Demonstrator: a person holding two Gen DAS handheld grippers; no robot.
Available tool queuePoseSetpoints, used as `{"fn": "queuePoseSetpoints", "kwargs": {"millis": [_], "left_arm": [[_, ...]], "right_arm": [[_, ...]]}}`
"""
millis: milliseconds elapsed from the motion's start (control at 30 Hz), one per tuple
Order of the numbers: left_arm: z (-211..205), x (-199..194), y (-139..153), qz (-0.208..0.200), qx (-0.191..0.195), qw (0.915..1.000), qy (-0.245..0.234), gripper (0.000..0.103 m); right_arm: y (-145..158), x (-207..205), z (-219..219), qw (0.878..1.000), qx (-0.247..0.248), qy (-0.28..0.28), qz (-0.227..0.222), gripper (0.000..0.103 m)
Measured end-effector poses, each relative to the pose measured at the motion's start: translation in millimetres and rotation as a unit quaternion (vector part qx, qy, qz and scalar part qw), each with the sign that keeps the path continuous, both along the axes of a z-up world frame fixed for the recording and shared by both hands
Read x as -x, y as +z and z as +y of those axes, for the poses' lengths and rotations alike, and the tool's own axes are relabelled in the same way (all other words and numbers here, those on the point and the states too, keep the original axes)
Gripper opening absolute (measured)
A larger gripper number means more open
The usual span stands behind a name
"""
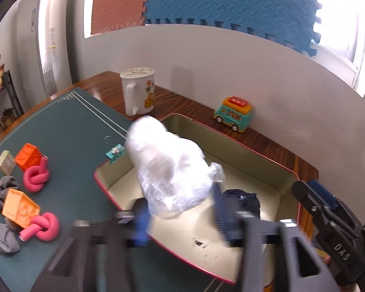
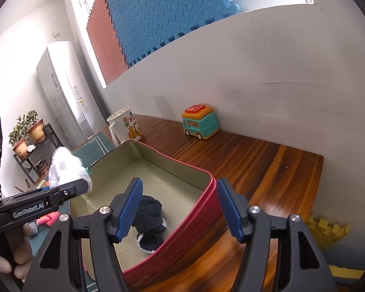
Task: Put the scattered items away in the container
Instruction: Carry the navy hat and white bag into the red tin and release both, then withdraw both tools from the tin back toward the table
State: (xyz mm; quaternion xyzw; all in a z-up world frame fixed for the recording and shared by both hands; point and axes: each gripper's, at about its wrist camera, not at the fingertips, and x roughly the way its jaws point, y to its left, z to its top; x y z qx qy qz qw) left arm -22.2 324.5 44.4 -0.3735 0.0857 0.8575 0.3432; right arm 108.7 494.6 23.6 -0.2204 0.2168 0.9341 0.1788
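Left wrist view: clear plastic bag (image 1: 169,170) stands tilted, long axis leaning upper-left, over red tin (image 1: 233,143).

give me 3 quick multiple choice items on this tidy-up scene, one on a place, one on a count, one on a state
1. Where does the dark sock lie?
A. inside the red tin
B. on the green mat
C. beside the toy van

2. How many pink knotted foam curlers lie on the mat?
A. one
B. two
C. four

3. How do the right gripper's jaws stand?
A. clamped on the sock
B. apart, either side of the tin's wall
C. clamped on the mug

A: sock lies on the tin's floor.
B: two pink knots show.
B: gaps show beside both pads.
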Motion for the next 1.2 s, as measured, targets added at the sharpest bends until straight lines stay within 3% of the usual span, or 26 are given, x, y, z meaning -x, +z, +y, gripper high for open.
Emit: {"fn": "queuePoseSetpoints", "kwargs": {"millis": [33,500,800,1000,1200], "left_arm": [[-1.3,0.2,0.6,0.002,-0.004,1.0000,0.003,0.080],[-43.1,7.7,5.2,0.003,-0.015,0.9988,0.048,0.080],[-85.3,9.4,5.6,0.006,-0.017,0.9963,0.084,0.080],[-137.8,16.2,2.1,-0.001,-0.017,0.9907,0.135,0.080],[-211.6,27.7,-7.6,-0.016,-0.018,0.9767,0.213,0.080]], "right_arm": [[-0.6,1.1,-0.5,1.000,0.000,0.001,-0.001,0.068],[6.5,13.0,-28.0,1.000,-0.013,0.026,-0.003,0.068],[24.9,14.0,-60.3,0.998,-0.057,0.027,0.013,0.068],[31.2,24.8,-90.9,0.996,-0.066,0.060,0.018,0.070],[34.1,40.8,-127.8,0.992,-0.074,0.102,0.019,0.074]]}}
